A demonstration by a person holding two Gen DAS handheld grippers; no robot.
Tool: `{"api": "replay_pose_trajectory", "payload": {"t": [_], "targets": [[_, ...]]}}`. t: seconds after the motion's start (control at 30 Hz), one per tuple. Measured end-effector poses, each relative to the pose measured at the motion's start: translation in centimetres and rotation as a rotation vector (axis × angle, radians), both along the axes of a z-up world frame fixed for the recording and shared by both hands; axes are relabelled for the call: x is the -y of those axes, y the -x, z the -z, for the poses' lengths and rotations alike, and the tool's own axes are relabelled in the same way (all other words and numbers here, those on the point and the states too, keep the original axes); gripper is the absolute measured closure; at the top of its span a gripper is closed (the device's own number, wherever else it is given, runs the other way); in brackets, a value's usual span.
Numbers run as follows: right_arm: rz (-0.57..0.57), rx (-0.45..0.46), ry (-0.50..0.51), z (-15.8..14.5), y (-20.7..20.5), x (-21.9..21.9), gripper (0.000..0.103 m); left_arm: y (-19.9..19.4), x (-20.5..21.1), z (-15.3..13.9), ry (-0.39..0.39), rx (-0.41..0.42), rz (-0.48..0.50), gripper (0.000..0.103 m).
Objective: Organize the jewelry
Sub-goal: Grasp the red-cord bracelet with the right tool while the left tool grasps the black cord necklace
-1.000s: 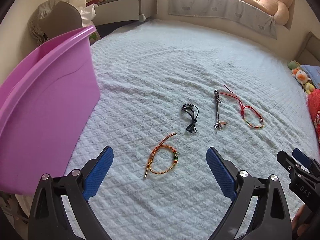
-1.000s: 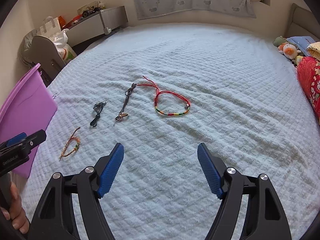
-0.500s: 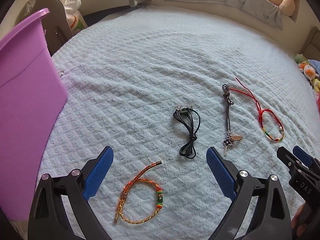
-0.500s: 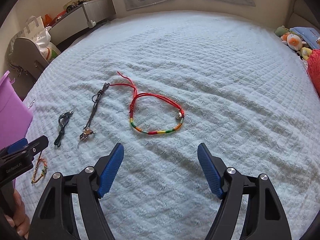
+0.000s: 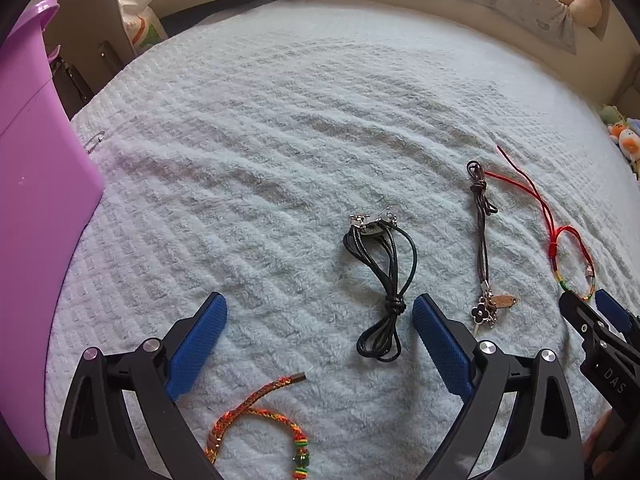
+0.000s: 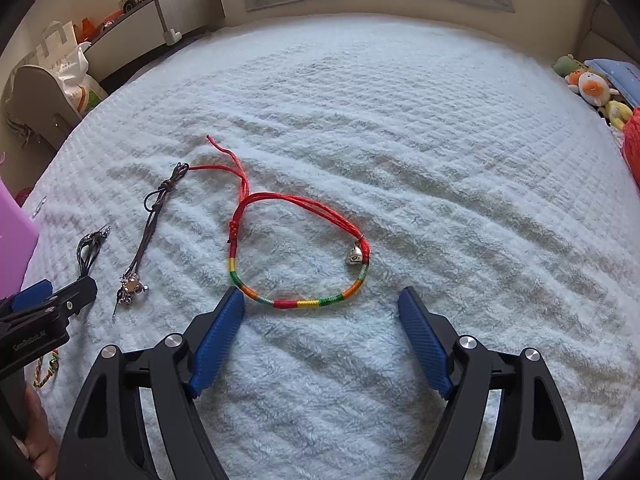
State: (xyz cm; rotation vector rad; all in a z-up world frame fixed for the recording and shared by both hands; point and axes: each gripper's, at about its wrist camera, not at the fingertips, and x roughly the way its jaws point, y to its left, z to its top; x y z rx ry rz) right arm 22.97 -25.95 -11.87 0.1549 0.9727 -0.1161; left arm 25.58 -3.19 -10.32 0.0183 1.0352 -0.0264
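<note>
Several pieces of jewelry lie on a pale blue bedspread [image 5: 280, 140]. My left gripper [image 5: 320, 320] is open and empty, low over the bed. An orange braided bracelet [image 5: 256, 424] lies between its arms. A black cord necklace [image 5: 384, 288] lies just ahead, near the right finger. A brown cord with charms [image 5: 484, 248] lies further right. My right gripper [image 6: 320, 308] is open and empty, its fingertips either side of the near edge of a red bracelet [image 6: 298, 248] with a coloured band and a small silver bell. The brown cord [image 6: 148, 232] also shows in the right wrist view.
A purple plastic bin [image 5: 36, 200] stands at the bed's left edge. A safety pin [image 5: 94, 142] lies beside it. Stuffed toys [image 6: 592, 88] sit at the right edge. A chair and bags [image 6: 60, 76] stand beyond the far left of the bed.
Both grippers have moved forward and lower over the bed. The orange bracelet has slid under my left gripper, and the red bracelet has come up to the right fingertips. Both stay open.
</note>
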Motion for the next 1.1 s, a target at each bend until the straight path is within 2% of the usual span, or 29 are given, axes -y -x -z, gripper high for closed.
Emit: {"api": "replay_pose_trajectory", "payload": {"t": [0.5, 0.6, 0.7, 0.77, 0.8, 0.87, 0.9, 0.93, 1.1], "targets": [[-0.007, 0.001, 0.041, 0.6, -3.3, -0.9, 0.023, -1.9, 0.8, 1.0, 0.000, -0.003, -0.026, 0.010], [-0.009, 0.008, 0.042, 0.5, -3.3, -0.9, 0.026, -1.7, 0.6, 0.8, 0.007, -0.003, -0.026, 0.015], [-0.015, 0.025, 0.047, 0.2, -2.9, -1.0, 0.037, -1.4, 0.4, 0.5, 0.021, -0.003, -0.027, 0.028], [-0.015, 0.036, 0.050, 0.1, -2.9, -1.2, 0.053, -0.9, 0.4, 0.2, 0.016, 0.007, -0.034, 0.049], [-0.015, 0.039, 0.048, 0.0, -2.8, -1.2, 0.059, -0.8, 0.3, 0.1, 0.024, 0.008, -0.033, 0.056], [-0.012, 0.040, 0.042, -0.1, -2.8, -1.3, 0.064, -0.7, 0.2, -0.2, 0.042, 0.010, -0.037, 0.073], [-0.016, 0.043, 0.039, -0.1, -2.7, -1.4, 0.066, -0.7, 0.1, -0.2, 0.053, 0.008, -0.036, 0.078], [-0.022, 0.045, 0.033, -0.2, -2.6, -1.5, 0.072, -0.7, 0.0, -0.3, 0.068, 0.005, -0.030, 0.093], [-0.034, 0.056, 0.012, -0.8, -1.7, -1.7, 0.091, -0.1, -0.3, -0.9, 0.085, 0.002, -0.023, 0.093]]}}
